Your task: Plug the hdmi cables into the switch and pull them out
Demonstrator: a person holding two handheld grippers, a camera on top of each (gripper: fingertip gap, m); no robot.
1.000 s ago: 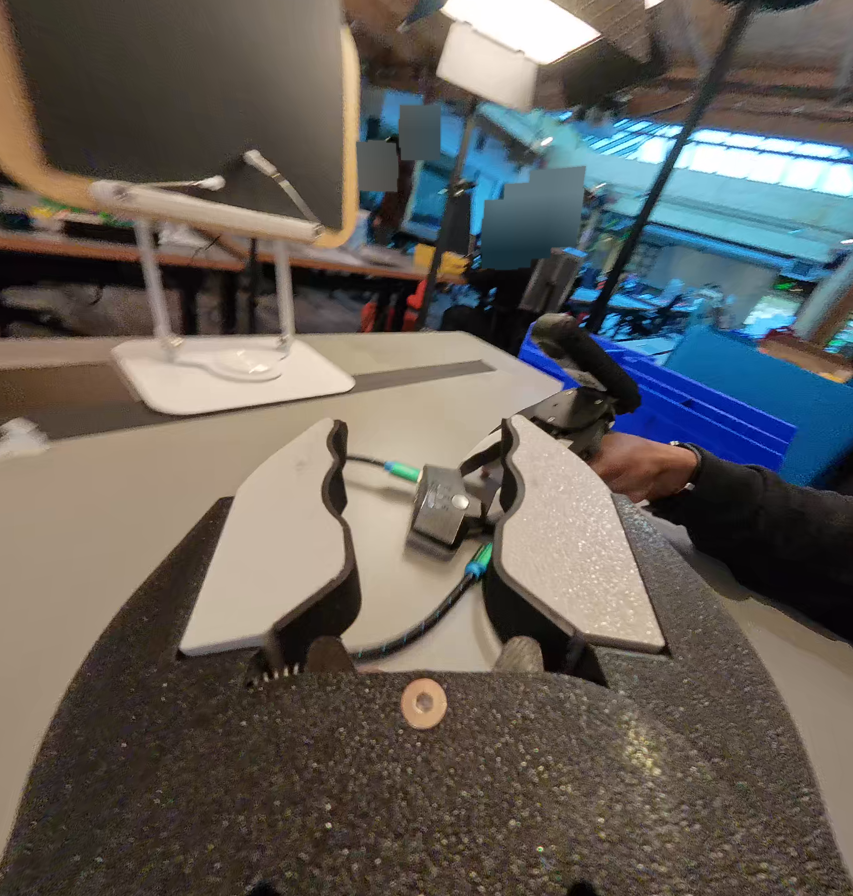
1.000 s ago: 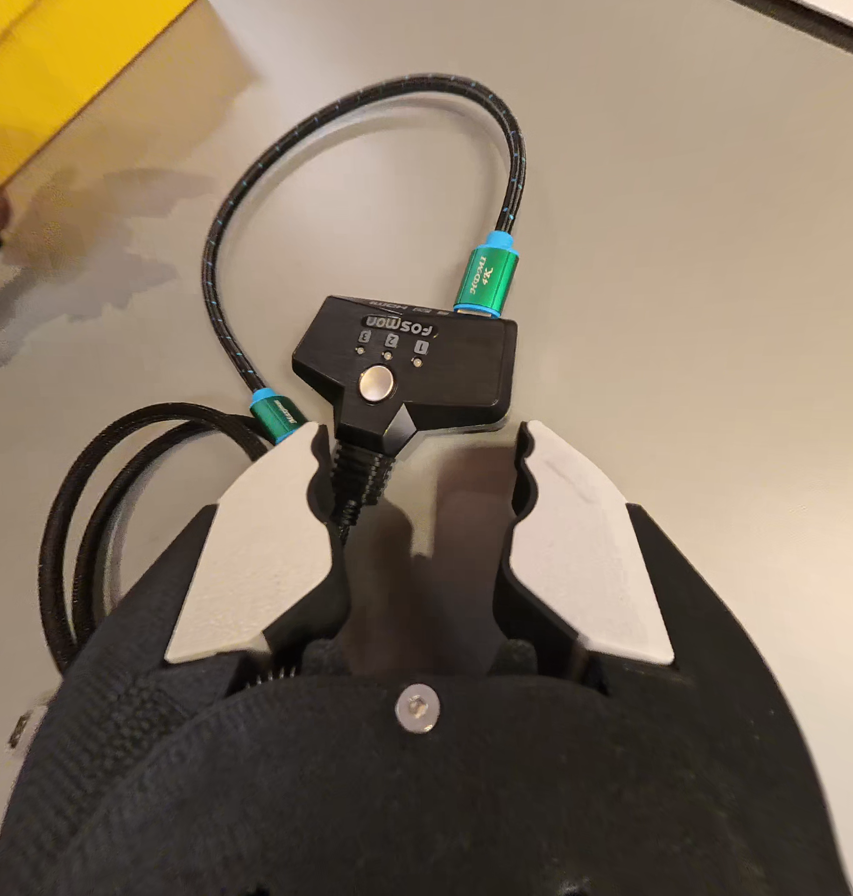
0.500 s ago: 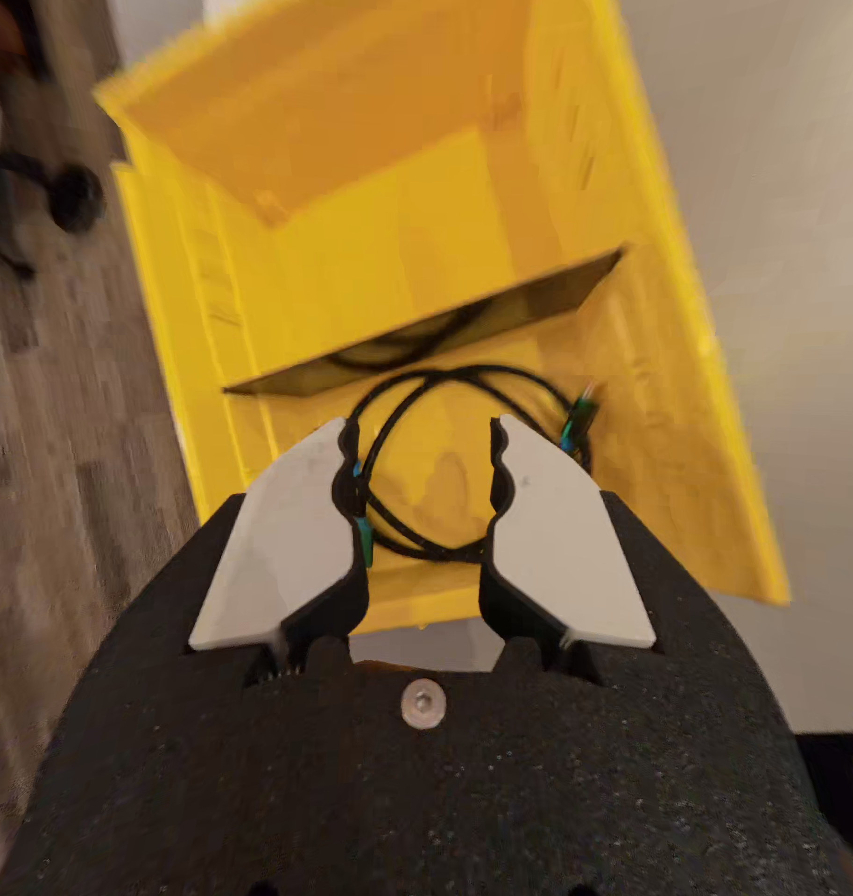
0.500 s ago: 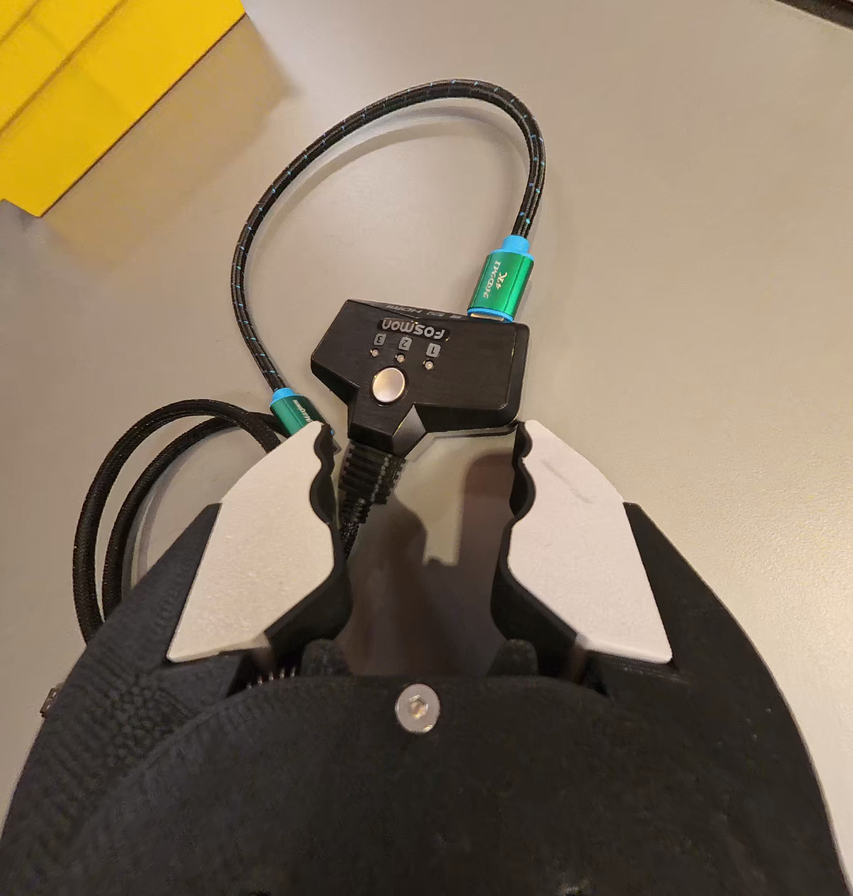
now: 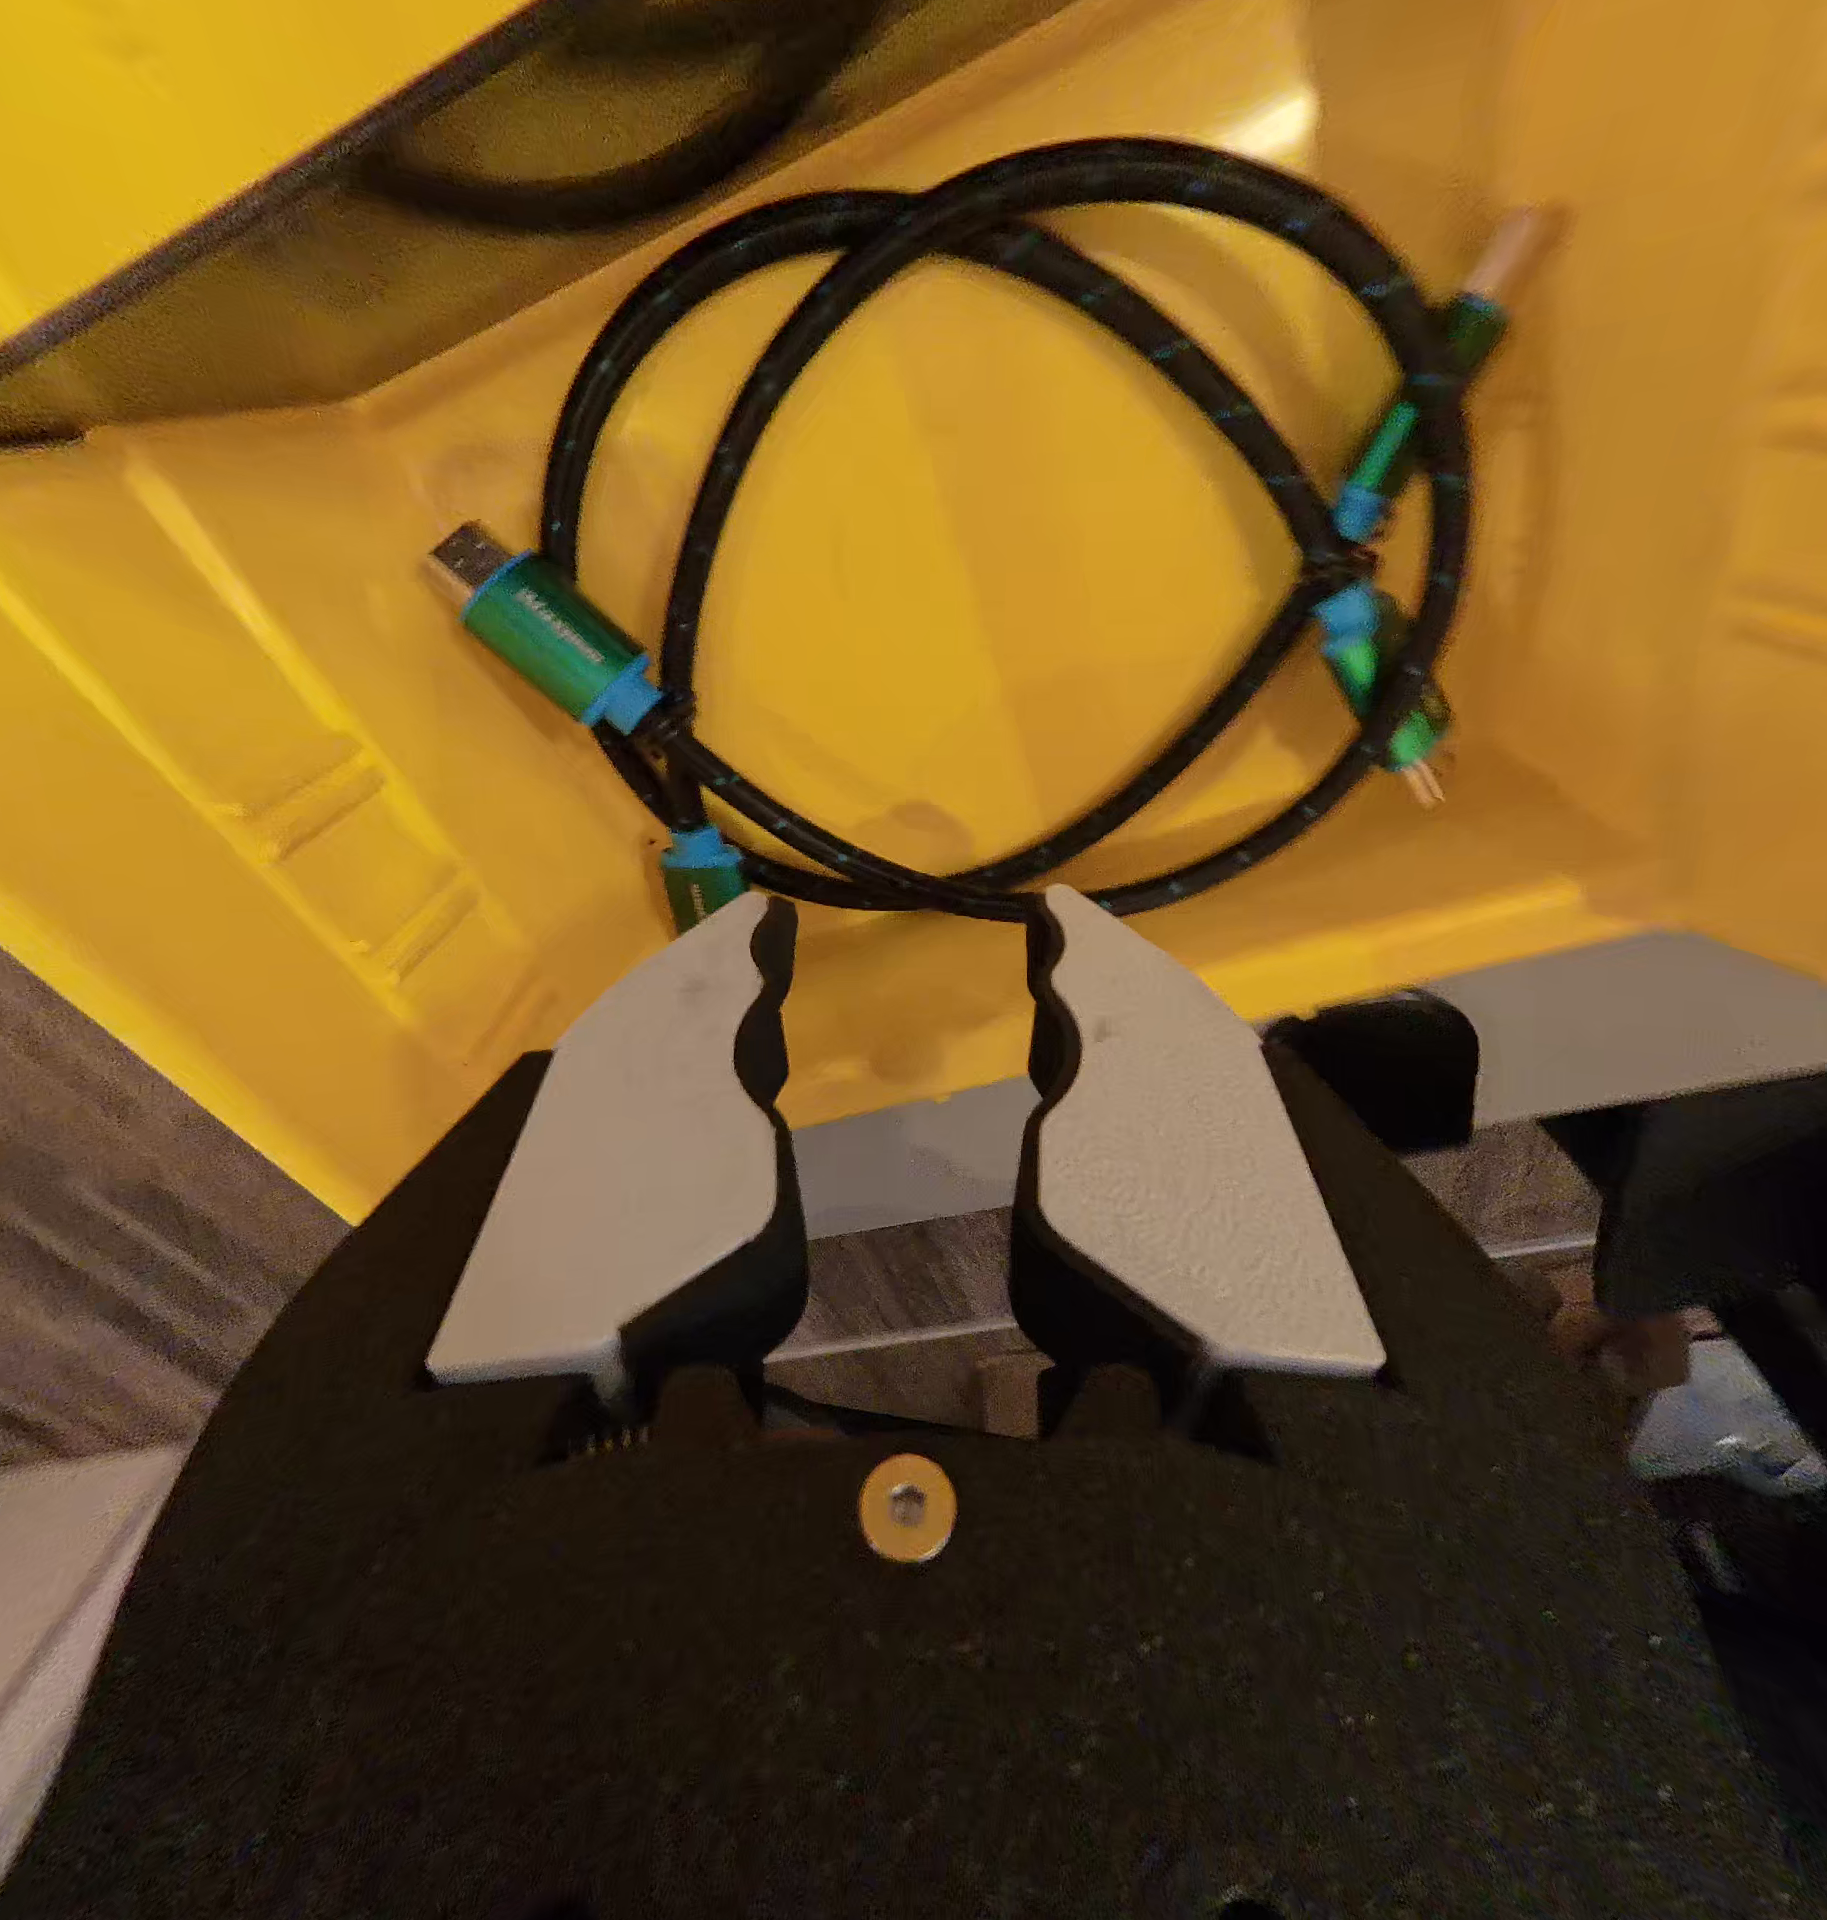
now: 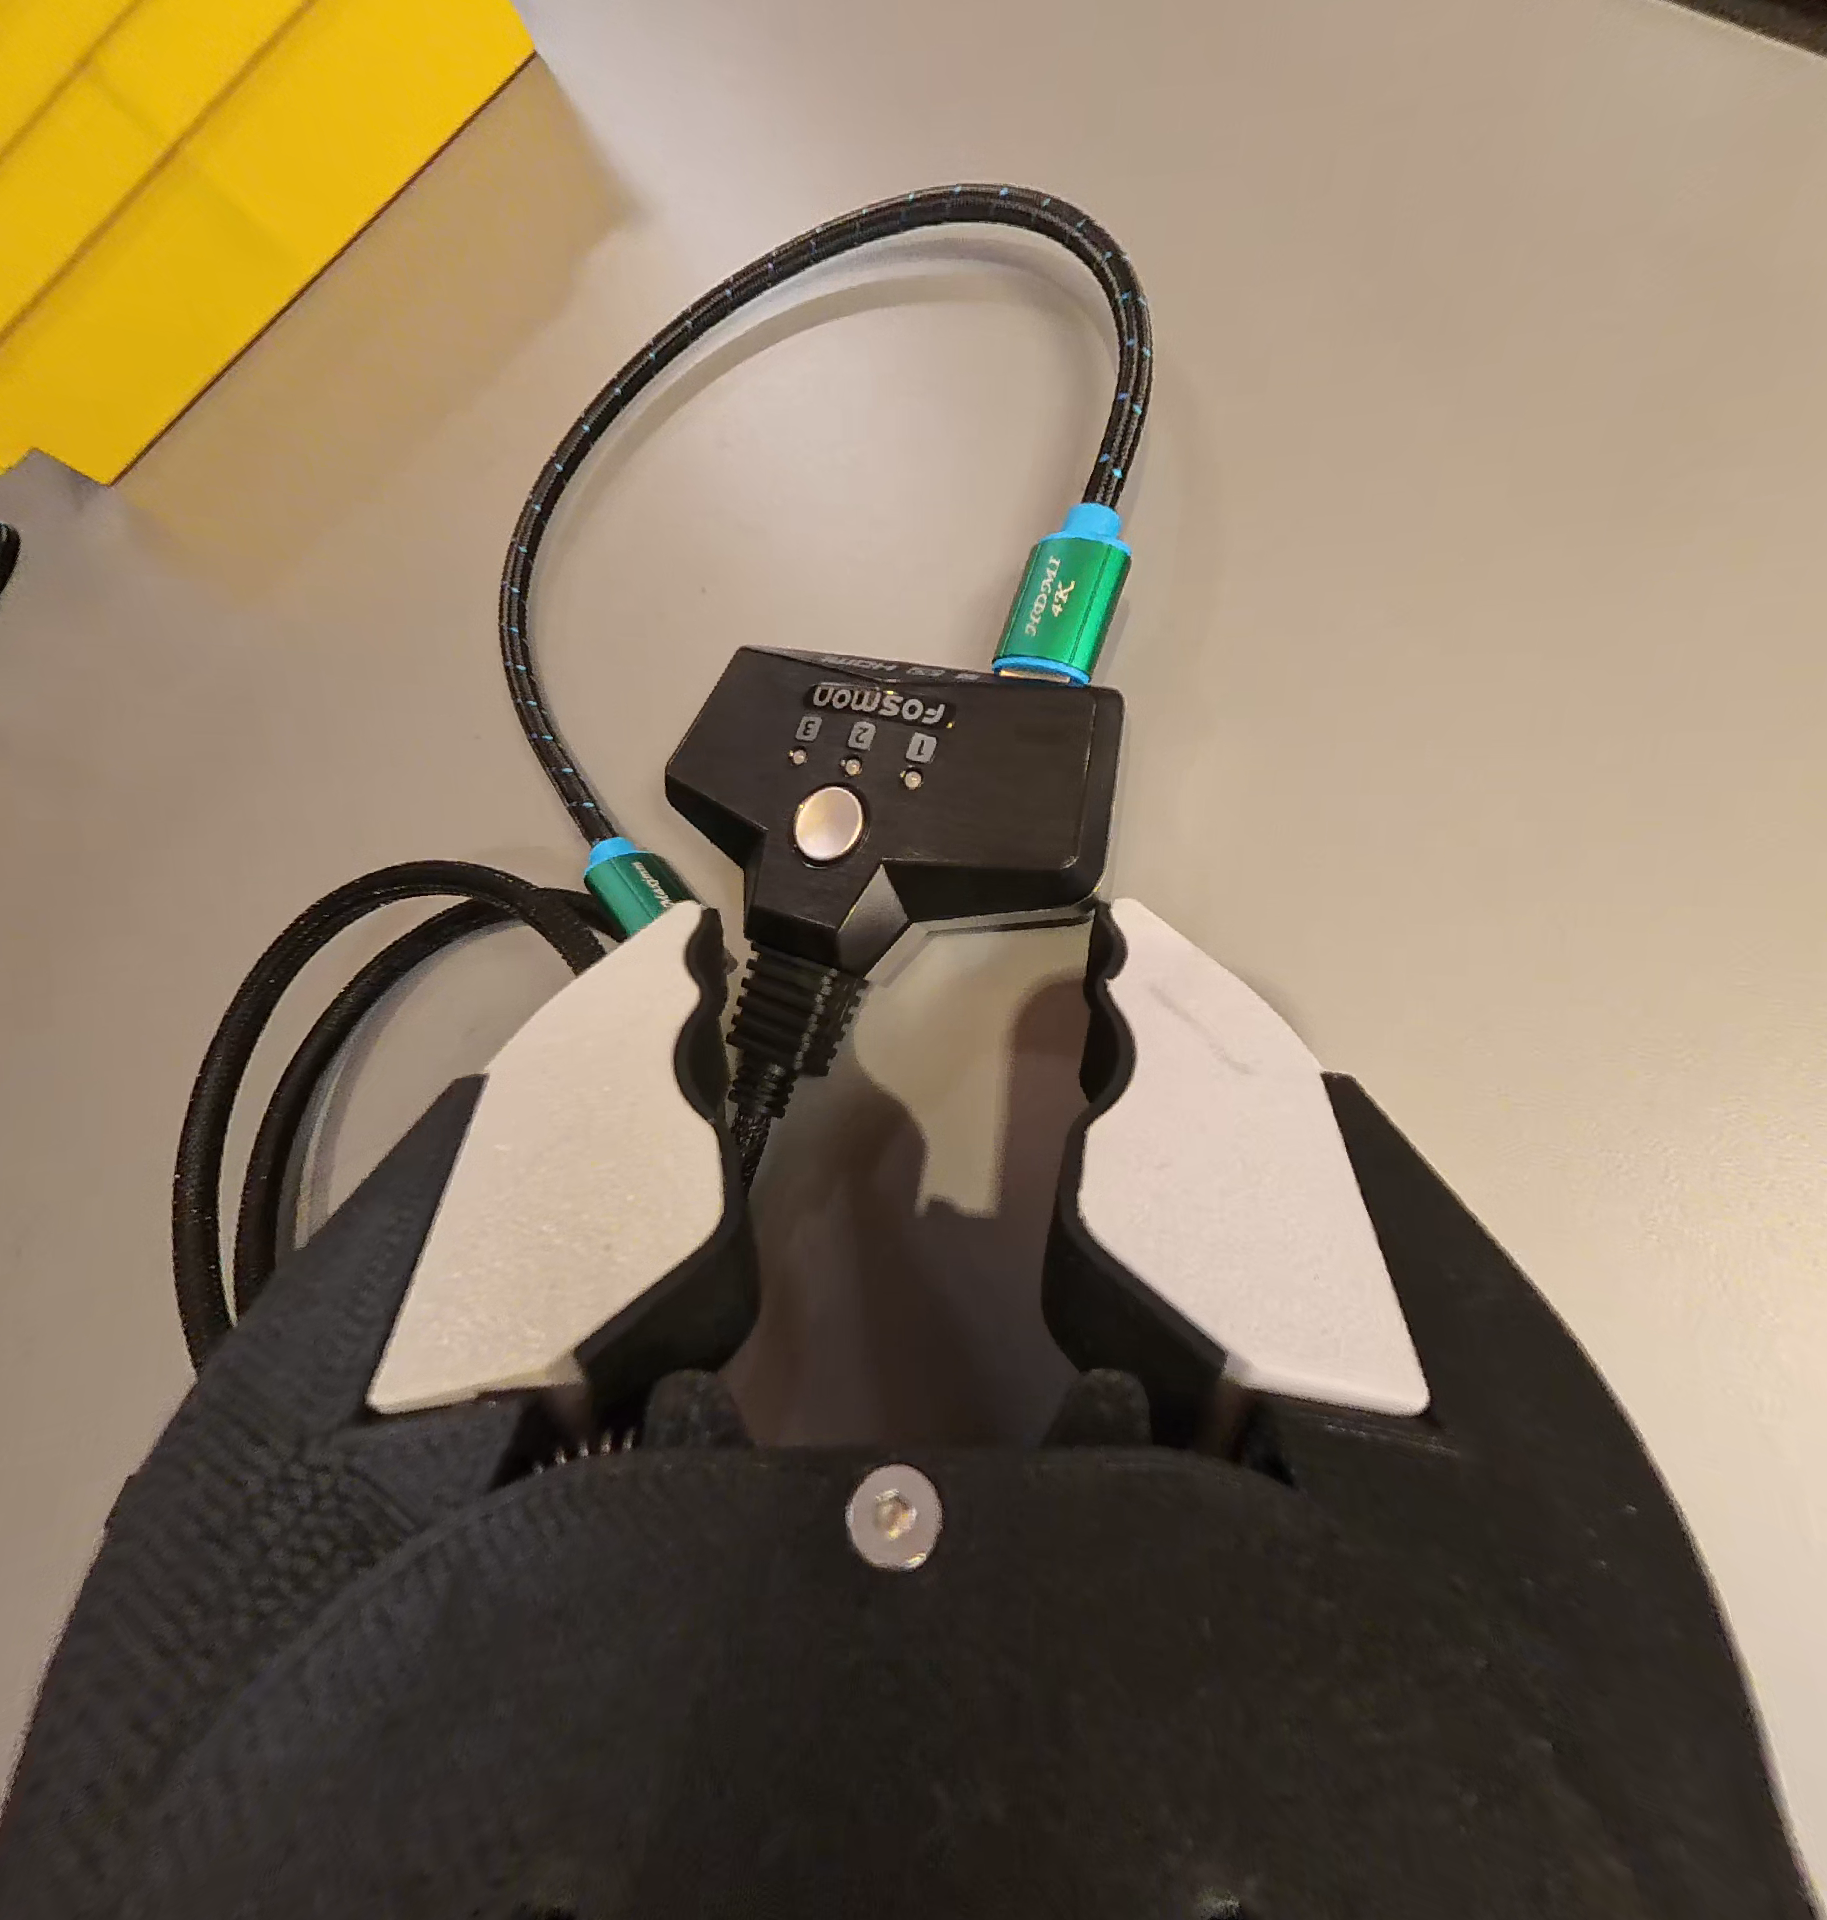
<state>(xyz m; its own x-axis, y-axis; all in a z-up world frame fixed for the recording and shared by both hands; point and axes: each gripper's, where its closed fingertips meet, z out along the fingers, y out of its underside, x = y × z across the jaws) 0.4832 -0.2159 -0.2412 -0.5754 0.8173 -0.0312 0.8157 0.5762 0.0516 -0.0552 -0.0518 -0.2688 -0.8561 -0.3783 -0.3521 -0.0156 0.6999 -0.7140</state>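
In the left wrist view, black braided HDMI cables [image 5: 992, 520] with green plugs lie coiled in a yellow bin [image 5: 265, 727]. One green plug [image 5: 550, 639] points up-left; another [image 5: 699, 878] lies just off my left finger's tip. My left gripper [image 5: 904, 914] is open and empty above the bin's near edge. In the right wrist view, the black switch [image 6: 888, 800] lies on the grey table [image 6: 1511, 416] with one green plug [image 6: 1060, 597] in its far side; that cable's other plug [image 6: 634, 888] lies loose. My right gripper [image 6: 898, 920] is open, its tips at the switch's near end.
The yellow bin's corner [image 6: 161, 208] shows at the upper left of the right wrist view. The switch's own black cable [image 6: 265, 1039] loops on the table to the left. A dark divider [image 5: 265, 260] crosses the bin. Wood floor [image 5: 78, 1195] lies beyond the table edge.
My left gripper swung from the table over to the yellow bin and has come down close to the coiled cables. My right gripper stayed open at the switch, shifting only slightly.
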